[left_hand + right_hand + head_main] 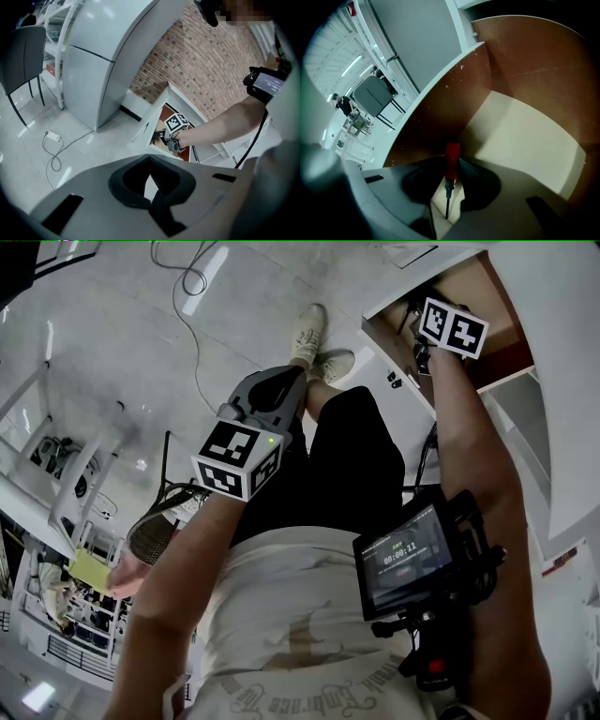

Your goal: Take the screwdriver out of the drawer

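The left gripper view shows, at its left edge, a dark chair [26,51] on the pale floor, with a white cable [52,152] lying loose near it. A tall white cabinet [101,61] stands further right, and a brick wall [206,61] lies behind it. In the head view the left gripper [277,381] is held over the floor in front of the person's legs, well apart from the drawer [401,304]. Its marker cube [239,461] faces upward. The jaws of the left gripper are pressed together at the tips and carry nothing. To the right, a display unit [405,561] is strapped to the person's right forearm. The forearm extends to the right gripper [424,345], which points steeply down into the open drawer. The drawer has a white front, brown side walls and a pale floor. In the right gripper view the screwdriver [452,158] stands between the jaws, inside the drawer near the brown side wall. Its red handle points away from the camera and its thin metal shaft runs back toward the gripper body. The jaws of the right gripper pinch the red handle, one pad against each side.
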`<act>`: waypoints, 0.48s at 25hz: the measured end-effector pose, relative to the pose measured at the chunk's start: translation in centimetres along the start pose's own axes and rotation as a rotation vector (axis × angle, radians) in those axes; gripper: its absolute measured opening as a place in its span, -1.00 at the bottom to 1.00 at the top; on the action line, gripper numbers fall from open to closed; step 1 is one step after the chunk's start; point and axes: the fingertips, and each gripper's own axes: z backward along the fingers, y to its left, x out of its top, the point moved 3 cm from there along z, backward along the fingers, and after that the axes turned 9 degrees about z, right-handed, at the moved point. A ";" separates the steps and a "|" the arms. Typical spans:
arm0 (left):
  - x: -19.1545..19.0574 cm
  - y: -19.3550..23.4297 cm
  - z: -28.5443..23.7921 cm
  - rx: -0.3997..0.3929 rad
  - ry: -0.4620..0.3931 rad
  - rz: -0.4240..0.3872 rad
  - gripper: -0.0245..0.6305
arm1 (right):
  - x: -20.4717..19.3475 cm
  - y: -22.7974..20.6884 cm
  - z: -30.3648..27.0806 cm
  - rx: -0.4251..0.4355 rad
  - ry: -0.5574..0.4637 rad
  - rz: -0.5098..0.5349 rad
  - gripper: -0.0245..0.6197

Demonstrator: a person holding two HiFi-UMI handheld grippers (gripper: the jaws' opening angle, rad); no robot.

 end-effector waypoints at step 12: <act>1.5 -0.5 -1.4 -0.032 0.019 -0.050 -0.86 | 0.3 -0.6 0.8 0.010 -0.038 -0.011 -0.59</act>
